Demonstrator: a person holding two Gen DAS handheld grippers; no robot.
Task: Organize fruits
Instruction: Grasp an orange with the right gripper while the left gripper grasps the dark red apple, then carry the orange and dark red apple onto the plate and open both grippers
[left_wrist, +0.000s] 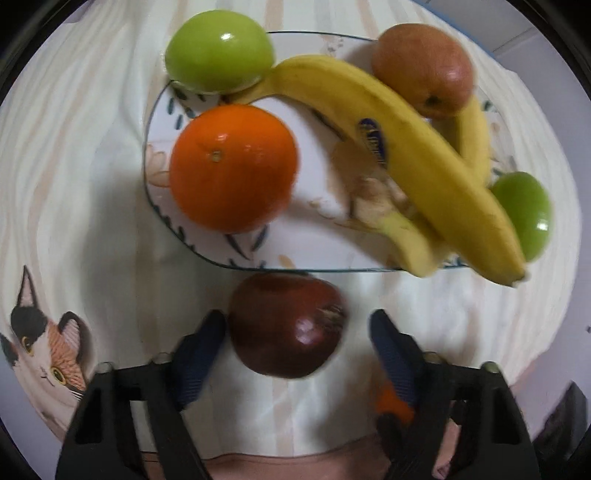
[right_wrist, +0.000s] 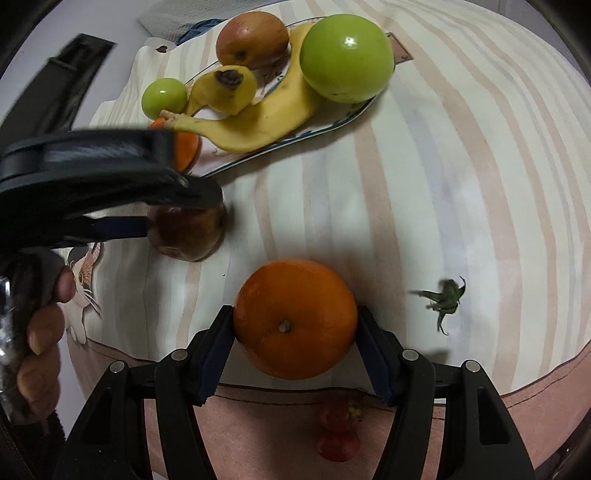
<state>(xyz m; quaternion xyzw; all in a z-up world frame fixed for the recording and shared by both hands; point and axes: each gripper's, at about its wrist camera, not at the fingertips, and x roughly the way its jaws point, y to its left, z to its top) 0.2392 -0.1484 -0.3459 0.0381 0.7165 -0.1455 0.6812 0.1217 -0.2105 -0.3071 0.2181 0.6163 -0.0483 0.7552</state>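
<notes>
I am clamping the right tool (right_wrist: 295, 332) on an orange (right_wrist: 294, 318) at lower centre and bracketing, not yet squeezing, a dark apple (left_wrist: 286, 325) with the half-open left tool (left_wrist: 297, 332), while most fruit is already sitting on the plate (left_wrist: 317, 184).

Striped cloth (right_wrist: 424, 184) with a calico cat print (left_wrist: 48, 354).

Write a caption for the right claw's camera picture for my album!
The right claw squeezes an orange on the striped cloth, near a plate of fruit.
</notes>
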